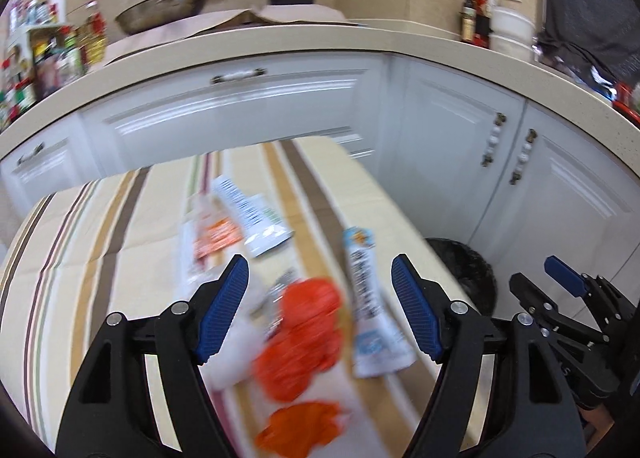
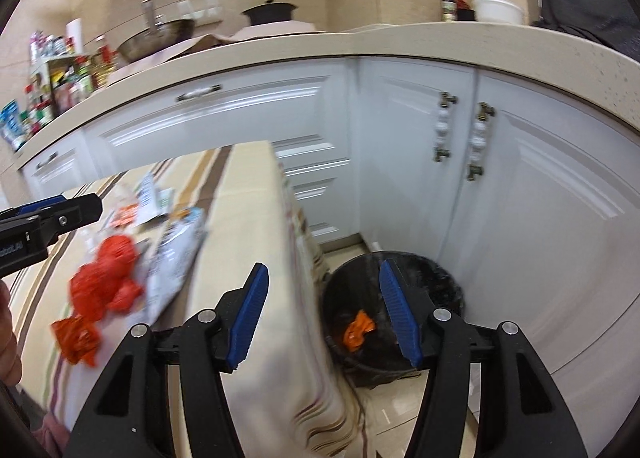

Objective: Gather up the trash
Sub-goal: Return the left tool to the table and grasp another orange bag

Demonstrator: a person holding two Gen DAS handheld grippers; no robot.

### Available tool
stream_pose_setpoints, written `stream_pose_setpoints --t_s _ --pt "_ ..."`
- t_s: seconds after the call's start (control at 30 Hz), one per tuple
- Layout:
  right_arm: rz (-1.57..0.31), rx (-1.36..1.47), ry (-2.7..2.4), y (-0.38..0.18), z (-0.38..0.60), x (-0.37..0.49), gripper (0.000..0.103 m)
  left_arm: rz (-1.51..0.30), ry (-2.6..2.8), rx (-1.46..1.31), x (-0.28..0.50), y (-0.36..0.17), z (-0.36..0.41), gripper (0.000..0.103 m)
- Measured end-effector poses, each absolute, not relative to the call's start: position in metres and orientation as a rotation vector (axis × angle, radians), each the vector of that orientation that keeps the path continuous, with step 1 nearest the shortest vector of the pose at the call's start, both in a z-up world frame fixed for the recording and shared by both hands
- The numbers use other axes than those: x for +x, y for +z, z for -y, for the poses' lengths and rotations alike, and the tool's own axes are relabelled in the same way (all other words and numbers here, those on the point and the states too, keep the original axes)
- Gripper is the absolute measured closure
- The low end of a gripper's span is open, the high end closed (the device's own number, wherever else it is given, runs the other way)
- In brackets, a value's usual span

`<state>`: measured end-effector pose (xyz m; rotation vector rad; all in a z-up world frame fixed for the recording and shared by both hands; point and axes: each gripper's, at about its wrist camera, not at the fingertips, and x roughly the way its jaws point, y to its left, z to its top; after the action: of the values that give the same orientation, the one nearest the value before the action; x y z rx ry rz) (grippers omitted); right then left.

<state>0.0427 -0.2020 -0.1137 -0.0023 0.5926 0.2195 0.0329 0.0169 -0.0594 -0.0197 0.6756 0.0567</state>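
**Trash on the striped table, one piece in the bin**

Trash lies nearest the left gripper (image 1: 320,286): an orange wrapper (image 1: 298,432) at 6 o'clock, a crumpled orange bag (image 1: 304,334) between the spread, empty jaws, a white sachet (image 1: 370,306) at 1 o'clock. Farther up the tablecloth (image 1: 120,225) — more packets (image 1: 240,217). The right gripper (image 2: 320,298) also stands spread and empty, over the table edge; beyond it the black bin (image 2: 444,278) holds an orange wrapper (image 2: 358,330).

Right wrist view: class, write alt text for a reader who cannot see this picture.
The open, empty right gripper hovers over the edge of a striped-cloth table and a black trash bin on the floor, which already holds an orange wrapper. Red and orange wrappers and a white packet remain on the table, the left gripper above them.
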Motion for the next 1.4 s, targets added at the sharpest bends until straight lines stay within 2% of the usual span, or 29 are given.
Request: stream_pose_setpoints --t_s 0.5,1.4 --pt "-0.591 -0.041 0.311 -0.108 0.16 0.004 0.045 -0.706 0.154 -0.072 -0.025 -0.076 -0.068 0.031" --pt "-0.596 0.003 0.299 -0.116 0.179 -0.011 0.044 -0.78 0.098 -0.017 -0.029 -0.113 -0.028 0.031"
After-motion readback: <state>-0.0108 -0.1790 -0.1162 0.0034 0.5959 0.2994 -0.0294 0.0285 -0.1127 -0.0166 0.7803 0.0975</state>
